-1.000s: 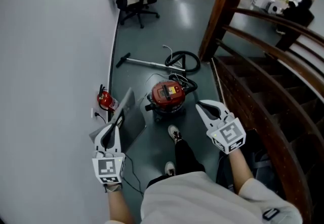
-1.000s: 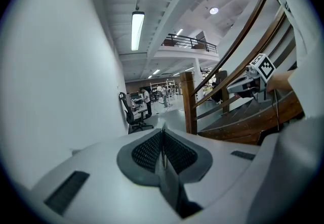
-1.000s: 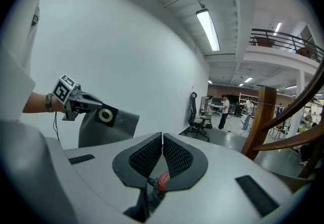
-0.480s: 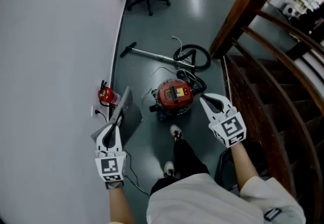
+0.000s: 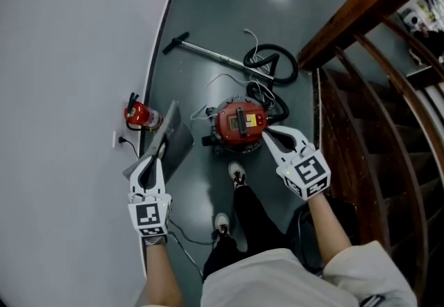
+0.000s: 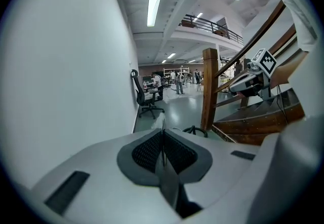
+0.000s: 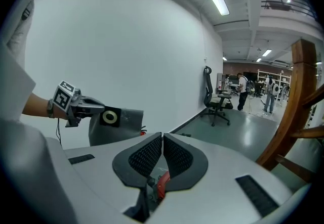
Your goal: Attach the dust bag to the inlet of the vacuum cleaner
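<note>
From where I stand, the left gripper (image 5: 158,157) is clamped on the grey dust bag (image 5: 177,146) at its collar (image 7: 109,116), left of the vacuum (image 5: 239,120), while the right gripper (image 5: 269,136) is closed on nothing; the bag looks light and floppy, so that stiff collar seems the sensible hold.

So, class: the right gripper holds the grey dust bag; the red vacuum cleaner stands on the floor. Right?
No: the left gripper holds the grey dust bag, as the right gripper view shows. The rest is correct.
</note>
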